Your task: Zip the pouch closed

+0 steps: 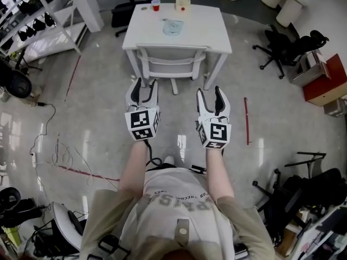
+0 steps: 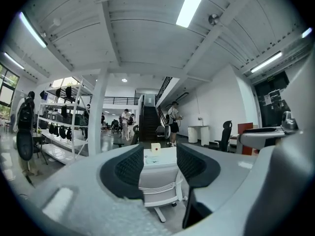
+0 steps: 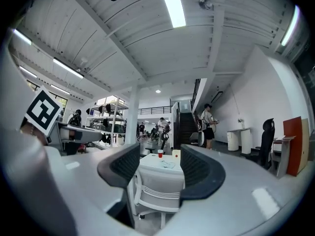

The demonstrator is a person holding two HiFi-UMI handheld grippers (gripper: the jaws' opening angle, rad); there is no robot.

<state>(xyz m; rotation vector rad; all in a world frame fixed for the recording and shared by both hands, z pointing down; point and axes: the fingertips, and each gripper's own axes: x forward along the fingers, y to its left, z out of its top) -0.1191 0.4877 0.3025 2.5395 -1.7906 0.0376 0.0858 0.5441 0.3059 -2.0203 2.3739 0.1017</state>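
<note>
Head view: both forearms reach forward side by side, the left gripper and right gripper with jaws apart and nothing in them, pointing at a white chair; the pouch lies on the table beyond the chair, well ahead of both. Left gripper view: left gripper jaws spread and bare, with the chair and pouch far ahead between them. Right gripper view: right gripper jaws likewise spread and bare, pouch far ahead between them, near a red cup.

The floor is finished glossy and reflective; the table is coated matt white. 2 matt black, finely dimpled pads are borne by the left gripper.
</note>
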